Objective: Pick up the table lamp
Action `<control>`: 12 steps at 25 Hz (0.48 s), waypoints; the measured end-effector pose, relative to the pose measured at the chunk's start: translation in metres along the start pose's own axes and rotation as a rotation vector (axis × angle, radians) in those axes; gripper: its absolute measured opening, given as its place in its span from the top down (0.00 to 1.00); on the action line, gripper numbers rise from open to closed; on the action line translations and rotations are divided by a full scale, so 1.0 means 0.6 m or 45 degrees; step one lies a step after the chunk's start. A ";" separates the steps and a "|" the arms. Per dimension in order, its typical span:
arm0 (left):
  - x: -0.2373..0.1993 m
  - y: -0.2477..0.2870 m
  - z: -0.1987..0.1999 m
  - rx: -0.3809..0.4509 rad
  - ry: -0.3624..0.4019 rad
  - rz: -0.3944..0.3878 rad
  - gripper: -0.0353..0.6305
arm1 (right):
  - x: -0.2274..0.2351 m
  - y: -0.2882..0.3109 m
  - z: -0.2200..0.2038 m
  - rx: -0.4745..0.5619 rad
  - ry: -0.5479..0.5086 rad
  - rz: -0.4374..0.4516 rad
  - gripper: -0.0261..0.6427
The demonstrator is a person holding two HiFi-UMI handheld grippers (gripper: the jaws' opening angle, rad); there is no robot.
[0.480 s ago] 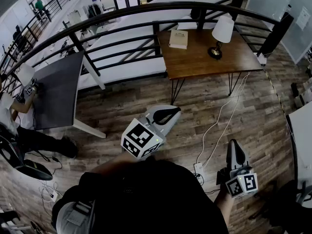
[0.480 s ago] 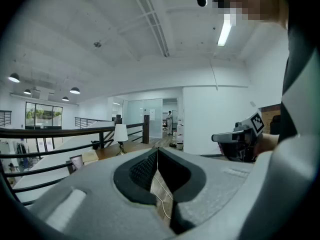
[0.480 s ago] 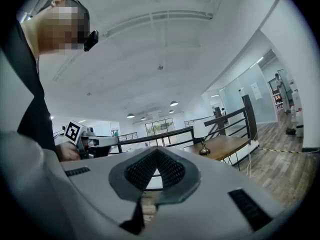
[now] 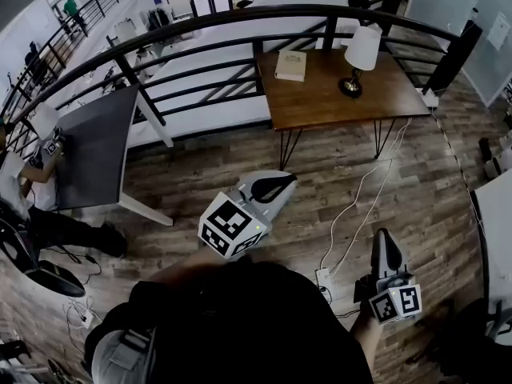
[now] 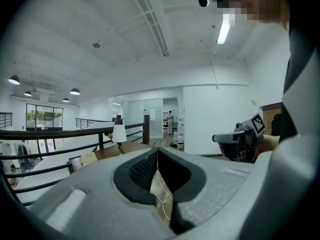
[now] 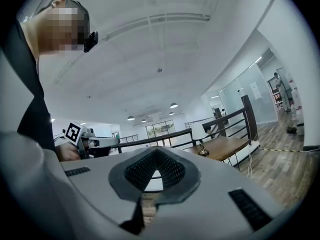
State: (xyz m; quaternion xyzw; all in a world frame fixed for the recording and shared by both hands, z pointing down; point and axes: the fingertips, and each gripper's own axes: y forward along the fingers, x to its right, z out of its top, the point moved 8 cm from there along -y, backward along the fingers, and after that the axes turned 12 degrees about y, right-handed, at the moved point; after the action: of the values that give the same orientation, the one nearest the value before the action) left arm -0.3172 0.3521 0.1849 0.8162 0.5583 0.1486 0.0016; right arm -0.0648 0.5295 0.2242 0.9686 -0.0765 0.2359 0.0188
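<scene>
The table lamp, with a white shade and a dark base, stands on the right half of a wooden table far ahead of me. It also shows small in the left gripper view as the lamp, and in the right gripper view as the lamp. My left gripper hangs over the wooden floor, well short of the table, jaws closed together with nothing between them. My right gripper is lower right, also shut and empty. Both point toward the table.
A book lies on the wooden table's left side. A black railing runs behind it. A dark grey table stands at the left with a seated person. A white cable crosses the floor to a power strip.
The wooden table and lamp sit slightly higher in the head view. Both grippers hold the same place and stay shut.
</scene>
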 end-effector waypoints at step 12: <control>0.050 0.059 0.031 0.014 -0.007 0.066 0.94 | 0.070 -0.048 0.035 -0.039 -0.005 0.088 0.94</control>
State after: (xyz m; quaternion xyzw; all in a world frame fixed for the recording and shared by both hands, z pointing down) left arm -0.2703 0.3693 0.1802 0.8308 0.5378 0.1431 -0.0052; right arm -0.0139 0.5506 0.2252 0.9654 -0.1135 0.2334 0.0254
